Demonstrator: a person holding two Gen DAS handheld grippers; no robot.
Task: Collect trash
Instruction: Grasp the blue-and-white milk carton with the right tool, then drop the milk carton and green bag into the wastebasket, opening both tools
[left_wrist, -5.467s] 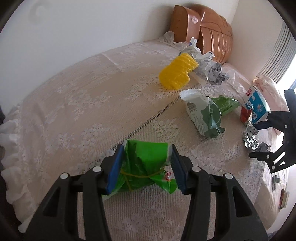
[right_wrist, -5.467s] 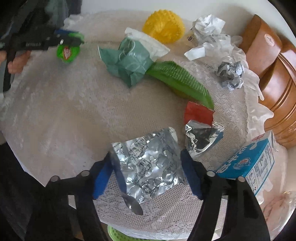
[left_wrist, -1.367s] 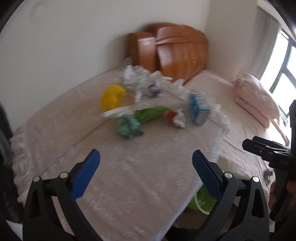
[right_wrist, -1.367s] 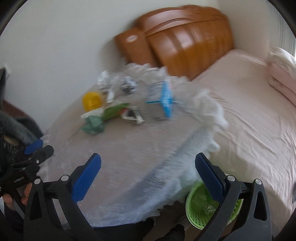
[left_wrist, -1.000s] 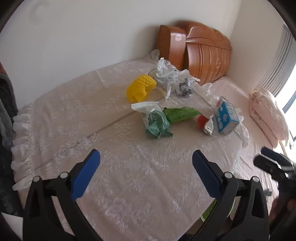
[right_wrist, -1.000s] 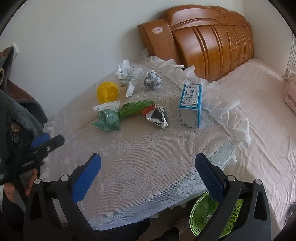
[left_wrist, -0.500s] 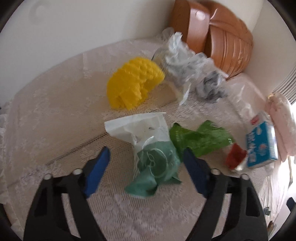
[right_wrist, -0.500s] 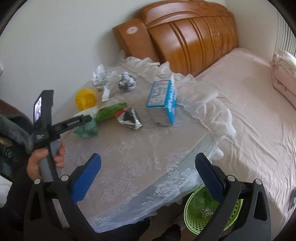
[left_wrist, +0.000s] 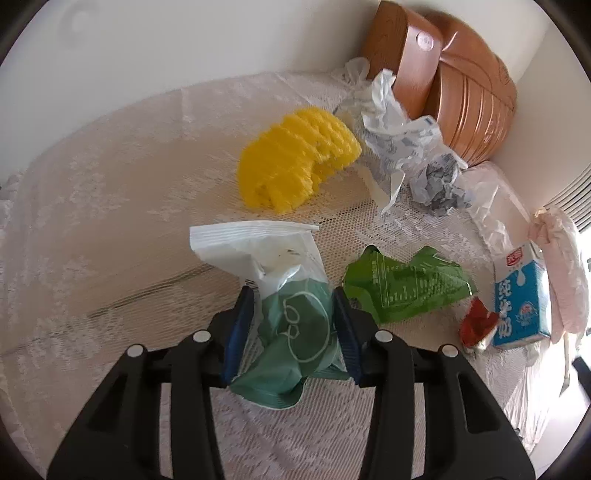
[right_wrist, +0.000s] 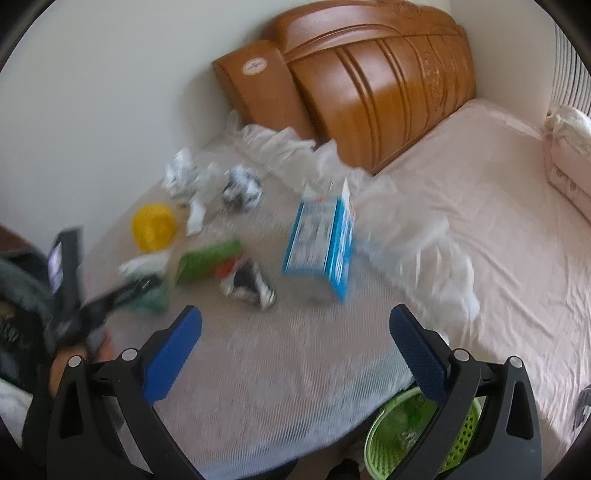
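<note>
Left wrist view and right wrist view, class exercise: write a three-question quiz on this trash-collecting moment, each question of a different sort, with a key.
1. True or false: the left claw grips the teal and white bag.
2. Multiple choice: the right claw is A) open and holding nothing, B) shut on the blue milk carton, C) shut on foil.
3. Fill in: the green basket sits below the edge of the ___.

Key: 1 true; 2 A; 3 table.

Left view sits close over the table (left_wrist: 110, 206); right view overlooks it from farther back.
</note>
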